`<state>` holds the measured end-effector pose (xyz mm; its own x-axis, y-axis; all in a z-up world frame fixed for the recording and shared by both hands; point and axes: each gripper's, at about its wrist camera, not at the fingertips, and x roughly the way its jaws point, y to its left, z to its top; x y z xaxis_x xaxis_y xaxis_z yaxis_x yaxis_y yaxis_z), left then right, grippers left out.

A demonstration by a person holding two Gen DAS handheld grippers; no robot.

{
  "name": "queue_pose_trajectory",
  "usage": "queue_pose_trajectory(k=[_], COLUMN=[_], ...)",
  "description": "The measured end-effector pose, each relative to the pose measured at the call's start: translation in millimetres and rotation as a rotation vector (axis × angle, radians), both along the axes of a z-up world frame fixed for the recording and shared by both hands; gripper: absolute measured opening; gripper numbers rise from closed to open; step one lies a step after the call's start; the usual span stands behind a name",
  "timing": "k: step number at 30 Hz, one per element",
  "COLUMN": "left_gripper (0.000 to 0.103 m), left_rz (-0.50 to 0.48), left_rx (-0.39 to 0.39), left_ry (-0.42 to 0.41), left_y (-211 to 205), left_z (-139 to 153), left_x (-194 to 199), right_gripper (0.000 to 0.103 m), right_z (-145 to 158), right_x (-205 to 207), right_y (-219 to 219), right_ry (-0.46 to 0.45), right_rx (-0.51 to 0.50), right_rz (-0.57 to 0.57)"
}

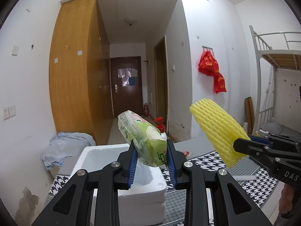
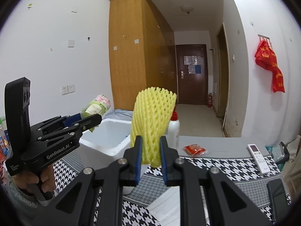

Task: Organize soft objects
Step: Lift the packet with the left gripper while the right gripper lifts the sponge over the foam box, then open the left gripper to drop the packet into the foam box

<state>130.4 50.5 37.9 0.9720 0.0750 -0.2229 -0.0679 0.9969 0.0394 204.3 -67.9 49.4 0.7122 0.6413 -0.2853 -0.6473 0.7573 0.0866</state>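
Two fisheye views, each looking forward along its own claw, close behind the fingers. The left view faces a hallway door (image 1: 125, 86), with a white foam box (image 1: 105, 156) just beyond its fingertips. The right view faces the same door (image 2: 191, 74) from farther right. Both share the box (image 2: 108, 137), wooden wardrobe (image 1: 72, 71) and each other's claw.
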Motion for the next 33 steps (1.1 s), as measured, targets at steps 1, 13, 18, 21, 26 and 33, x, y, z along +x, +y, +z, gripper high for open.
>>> queue_pose_trajectory(k=[1, 13, 18, 21, 26, 33], left_gripper=[0.031, 0.031, 0.031, 0.031, 0.031, 0.031], left_rz=[0.002, 0.066, 0.084, 0.091, 0.096, 0.108], left_rx=[-0.002, -0.014, -0.012, -0.012, -0.023, -0.027], left_ry=[0.001, 0.005, 0.009, 0.018, 0.037, 0.069], left_y=[0.9, 17.3, 22.6, 25.4, 31.5, 37.5], left_z=[0.7, 0.2, 0.5, -0.2, -2.8, -4.2], left_x=[-0.1, -8.5, -8.7, -6.1, 1.1, 17.2], right_gripper=[0.021, 0.021, 0.021, 0.021, 0.021, 0.021], right_z=[-0.1, 1.3, 0.3, -0.4, 0.6, -0.3], right_x=[0.2, 2.7, 2.8, 5.6, 8.0, 10.9], right_y=[2.4, 21.8, 33.2, 38.7, 43.3, 49.6], right_ry=[0.001, 0.013, 0.015, 0.022, 0.027, 0.032], right_rx=[-0.003, -0.013, -0.024, -0.031, -0.042, -0.054], right_rz=[0.007, 0.067, 0.094, 0.099, 0.098, 0.097])
